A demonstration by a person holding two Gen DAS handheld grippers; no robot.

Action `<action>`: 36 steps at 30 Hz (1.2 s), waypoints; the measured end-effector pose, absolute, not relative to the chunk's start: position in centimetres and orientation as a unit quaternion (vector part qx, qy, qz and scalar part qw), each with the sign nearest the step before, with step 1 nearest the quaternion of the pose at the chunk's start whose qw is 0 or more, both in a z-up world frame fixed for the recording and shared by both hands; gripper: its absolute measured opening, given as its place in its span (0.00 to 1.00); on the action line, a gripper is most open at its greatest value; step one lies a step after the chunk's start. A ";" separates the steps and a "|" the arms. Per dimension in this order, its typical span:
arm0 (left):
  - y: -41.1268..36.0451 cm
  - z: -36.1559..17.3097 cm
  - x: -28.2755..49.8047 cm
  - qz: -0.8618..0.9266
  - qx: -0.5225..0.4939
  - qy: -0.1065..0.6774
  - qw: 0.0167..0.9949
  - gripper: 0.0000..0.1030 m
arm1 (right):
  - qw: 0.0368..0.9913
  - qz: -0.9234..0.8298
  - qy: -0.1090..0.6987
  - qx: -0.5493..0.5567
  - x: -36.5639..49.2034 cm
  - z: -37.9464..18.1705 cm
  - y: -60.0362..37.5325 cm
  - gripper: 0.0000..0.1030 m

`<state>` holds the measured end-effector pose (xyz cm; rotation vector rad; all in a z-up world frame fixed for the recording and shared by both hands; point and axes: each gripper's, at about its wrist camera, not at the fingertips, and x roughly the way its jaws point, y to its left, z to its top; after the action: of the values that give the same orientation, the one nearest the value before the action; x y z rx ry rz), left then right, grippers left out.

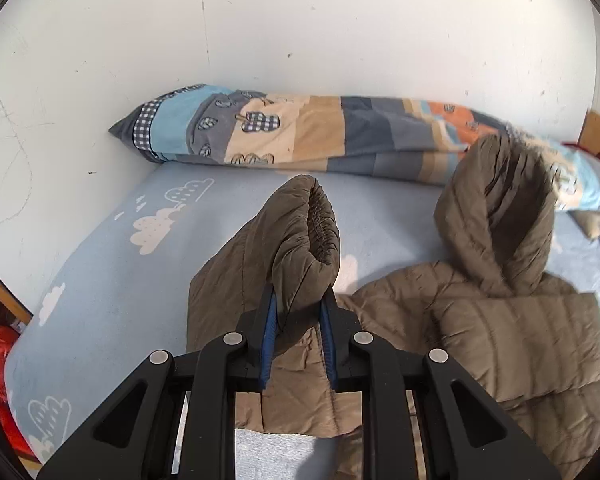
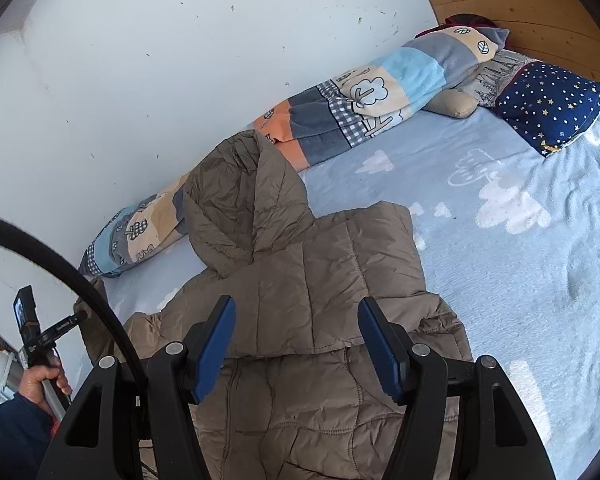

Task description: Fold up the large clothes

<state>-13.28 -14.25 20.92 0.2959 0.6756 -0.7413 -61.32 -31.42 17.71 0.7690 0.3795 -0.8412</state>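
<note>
Left wrist view: left gripper [image 1: 300, 300] angled down, clamped on raised sleeve cuff [image 1: 312, 232] of brown puffer jacket [image 1: 512, 344] spread on cloud-print bed sheet [image 1: 112, 264]. Right gripper [image 2: 296, 340] hovering wide over jacket body, holding nothing. No legible writing. Patchwork rolled blanket [image 1: 320, 132] along wall; star-print pillow [image 2: 552, 104] near headboard.
</note>
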 end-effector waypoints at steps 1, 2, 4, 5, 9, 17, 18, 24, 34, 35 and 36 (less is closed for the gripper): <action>-14.0 21.9 -13.5 -0.354 0.135 0.323 0.867 0.19 | 0.825 -0.397 0.176 0.363 -61.5 17.8 -31.4 0.67; -13.8 22.9 -13.8 -0.359 0.129 0.320 0.867 0.19 | 0.824 -0.398 0.174 0.363 -61.7 17.9 -31.5 0.67; -13.6 25.2 -14.8 -0.369 0.116 0.314 0.867 0.19 | 0.823 -0.402 0.168 0.363 -62.0 18.0 -31.5 0.67; -13.6 26.3 -15.3 -0.376 0.110 0.311 0.866 0.19 | 0.823 -0.404 0.166 0.363 -62.2 18.1 -31.5 0.67; -14.5 31.5 -18.3 -0.411 0.091 0.292 0.858 0.19 | 0.819 -0.410 0.157 0.369 -62.8 18.2 -31.7 0.67; -18.9 38.5 -26.4 -0.492 0.067 0.280 0.821 0.19 | 0.813 -0.421 0.135 0.379 -64.8 18.6 -31.9 0.67; -19.6 38.7 -27.3 -0.501 0.065 0.281 0.816 0.19 | 0.812 -0.422 0.132 0.381 -65.1 18.6 -31.9 0.67; -23.9 37.5 -32.0 -0.524 0.072 0.294 0.796 0.19 | 0.806 -0.429 0.115 0.391 -67.3 18.9 -32.2 0.67; -30.0 29.6 -37.6 -0.538 0.096 0.334 0.768 0.19 | 0.797 -0.441 0.098 0.401 -70.3 19.3 -32.8 0.67; -30.5 28.5 -38.1 -0.540 0.098 0.341 0.763 0.19 | 0.796 -0.443 0.096 0.402 -70.6 19.3 -32.8 0.67; -31.0 27.3 -38.7 -0.542 0.101 0.348 0.758 0.19 | 0.794 -0.445 0.095 0.403 -70.8 19.4 -32.9 0.67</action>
<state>-38.68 -31.02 27.26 0.2210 0.7578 -1.1800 -70.79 -32.91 19.36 0.8661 0.2050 -0.9559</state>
